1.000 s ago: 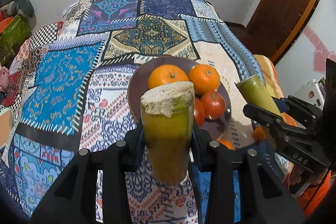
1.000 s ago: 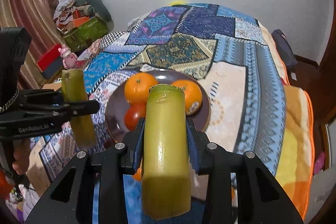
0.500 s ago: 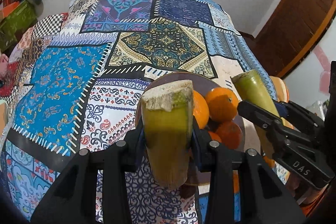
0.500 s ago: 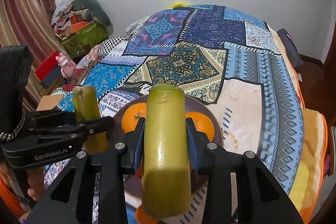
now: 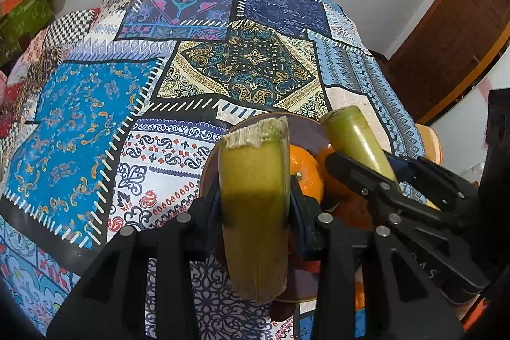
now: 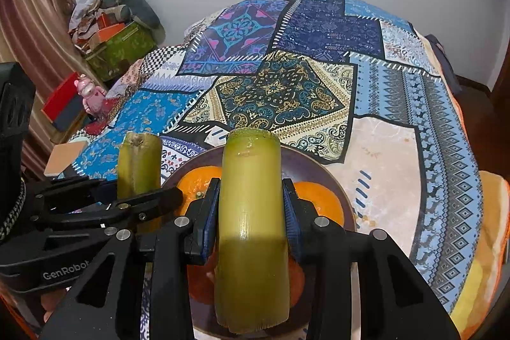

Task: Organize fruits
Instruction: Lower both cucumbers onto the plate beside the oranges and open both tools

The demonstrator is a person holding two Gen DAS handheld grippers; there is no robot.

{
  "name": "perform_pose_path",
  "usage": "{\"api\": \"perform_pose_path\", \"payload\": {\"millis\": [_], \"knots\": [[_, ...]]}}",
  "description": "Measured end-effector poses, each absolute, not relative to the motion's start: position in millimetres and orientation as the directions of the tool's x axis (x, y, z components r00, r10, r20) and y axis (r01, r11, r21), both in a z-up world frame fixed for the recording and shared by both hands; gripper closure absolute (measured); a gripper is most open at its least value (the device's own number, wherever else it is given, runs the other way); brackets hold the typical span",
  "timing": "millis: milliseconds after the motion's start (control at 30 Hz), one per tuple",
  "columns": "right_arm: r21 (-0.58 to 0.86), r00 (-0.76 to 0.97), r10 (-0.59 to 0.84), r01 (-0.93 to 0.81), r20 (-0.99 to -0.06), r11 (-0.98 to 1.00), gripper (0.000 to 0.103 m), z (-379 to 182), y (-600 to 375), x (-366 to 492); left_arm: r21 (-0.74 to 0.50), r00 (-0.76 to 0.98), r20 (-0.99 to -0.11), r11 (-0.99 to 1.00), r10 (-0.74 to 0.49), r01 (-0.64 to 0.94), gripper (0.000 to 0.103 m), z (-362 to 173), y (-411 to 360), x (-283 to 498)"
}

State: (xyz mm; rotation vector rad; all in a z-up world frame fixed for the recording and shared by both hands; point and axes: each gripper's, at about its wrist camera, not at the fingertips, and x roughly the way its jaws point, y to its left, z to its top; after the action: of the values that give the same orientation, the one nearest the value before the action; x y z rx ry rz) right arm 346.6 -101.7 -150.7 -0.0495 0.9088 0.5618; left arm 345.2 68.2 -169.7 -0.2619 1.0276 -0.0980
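My left gripper (image 5: 255,199) is shut on a short yellow-green sugarcane piece (image 5: 255,206) with a rough cut top. My right gripper (image 6: 251,209) is shut on a smoother sugarcane piece (image 6: 251,212). Both hang just above a dark round plate (image 6: 306,164) holding oranges (image 6: 322,199). In the left wrist view the right gripper (image 5: 376,168) with its cane (image 5: 353,136) stands close to the right, over the plate (image 5: 306,126) and an orange (image 5: 304,171). In the right wrist view the left gripper (image 6: 140,196) and its cane (image 6: 138,164) sit at the plate's left edge. Most of the fruit is hidden behind the canes.
A patchwork bedspread (image 5: 95,123) covers the bed under the plate. At the far left, by the curtain, lie a green box and clutter (image 6: 118,50), a pink toy (image 6: 91,94) and a red box (image 6: 60,107). A wooden door (image 5: 452,47) stands at the right.
Both grippers moved forward and slightly down over the plate, still gripping their cane pieces. The plate and oranges slid lower in both views and are now largely hidden behind the canes.
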Motion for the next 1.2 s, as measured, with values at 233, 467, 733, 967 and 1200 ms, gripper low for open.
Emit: {"api": "perform_pose_path", "payload": {"millis": [233, 467, 733, 967, 1200], "knots": [[0.202, 0.465, 0.433, -0.467, -0.772, 0.861, 0.070, -158.6, -101.7, 348.7, -0.250, 0.509, -0.837, 0.968, -0.199, -0.032, 0.064, -169.8, 69.0, 349.7], [0.188, 0.469, 0.429, -0.475, -0.772, 0.859, 0.069, -152.7, -105.2, 347.9, -0.219, 0.511, -0.843, 0.975, -0.167, -0.044, 0.064, -170.1, 71.9, 349.1], [0.163, 0.474, 0.421, -0.494, -0.774, 0.854, 0.069, -150.2, -105.7, 339.9, -0.213, 0.487, -0.860, 0.975, -0.154, -0.067, 0.063, -175.8, 79.7, 345.5], [0.164, 0.485, 0.437, -0.507, -0.757, 0.846, 0.067, -137.0, -115.2, 324.9, -0.176, 0.489, -0.860, 0.984, -0.145, -0.019, 0.060, -166.1, 69.8, 331.8], [0.144, 0.543, 0.446, -0.508, -0.712, 0.849, 0.060, -109.1, -138.3, 301.1, -0.142, 0.536, -0.833, 0.989, -0.137, 0.033, 0.055, -134.3, 54.3, 304.7]]}}
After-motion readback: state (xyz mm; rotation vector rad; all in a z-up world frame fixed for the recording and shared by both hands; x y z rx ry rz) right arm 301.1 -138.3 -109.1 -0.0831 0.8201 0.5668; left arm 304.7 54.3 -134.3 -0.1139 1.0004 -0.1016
